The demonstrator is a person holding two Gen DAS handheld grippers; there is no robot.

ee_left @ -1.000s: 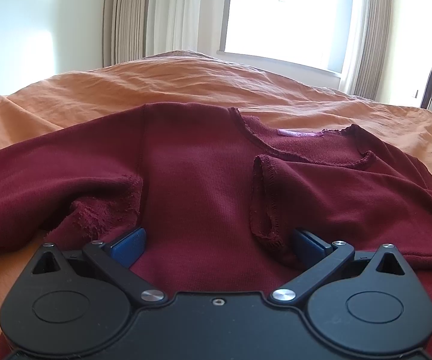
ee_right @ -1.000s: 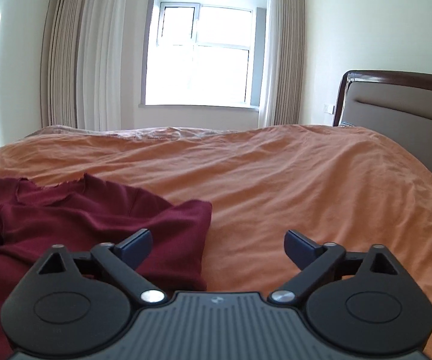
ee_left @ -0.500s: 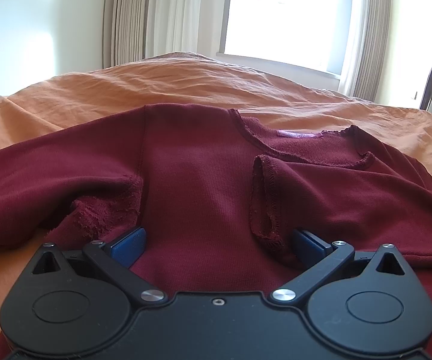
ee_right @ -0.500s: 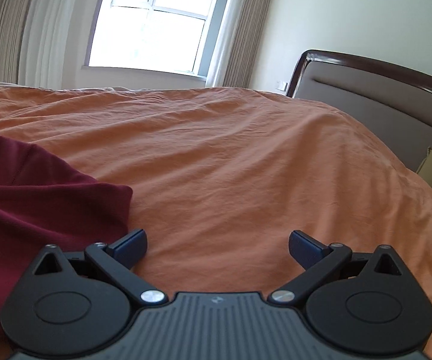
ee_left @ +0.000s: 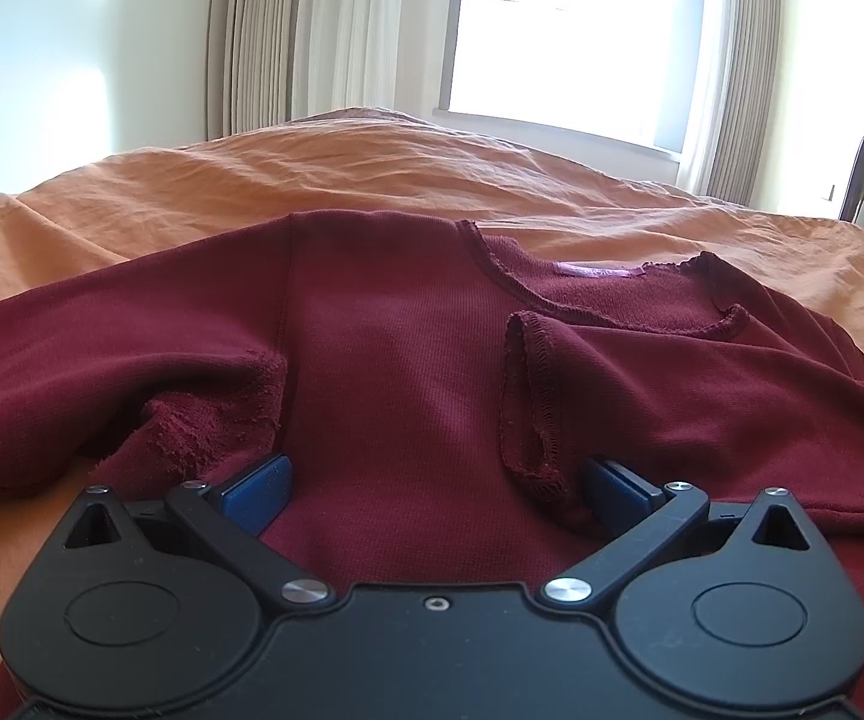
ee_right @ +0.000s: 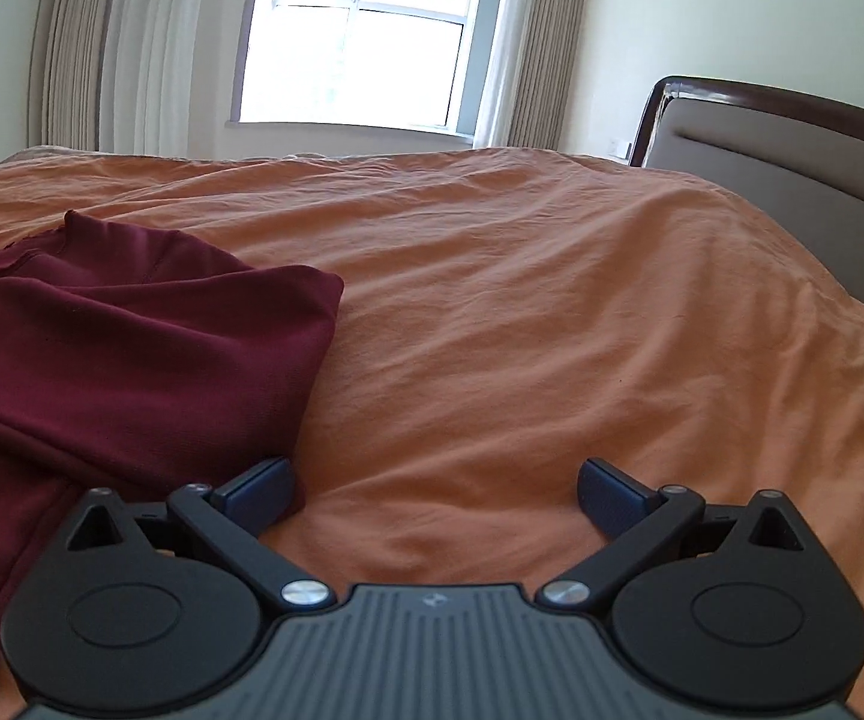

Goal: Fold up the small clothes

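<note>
Left tool (ee_left: 435, 489) sits spread wide over the maroon top (ee_left: 408, 372); right tool (ee_right: 435, 489), also apart, rests on the bed (ee_right: 552, 312), the top at ten o'clock. Sleeves look folded in; next likely needs gripping the hem.
</note>
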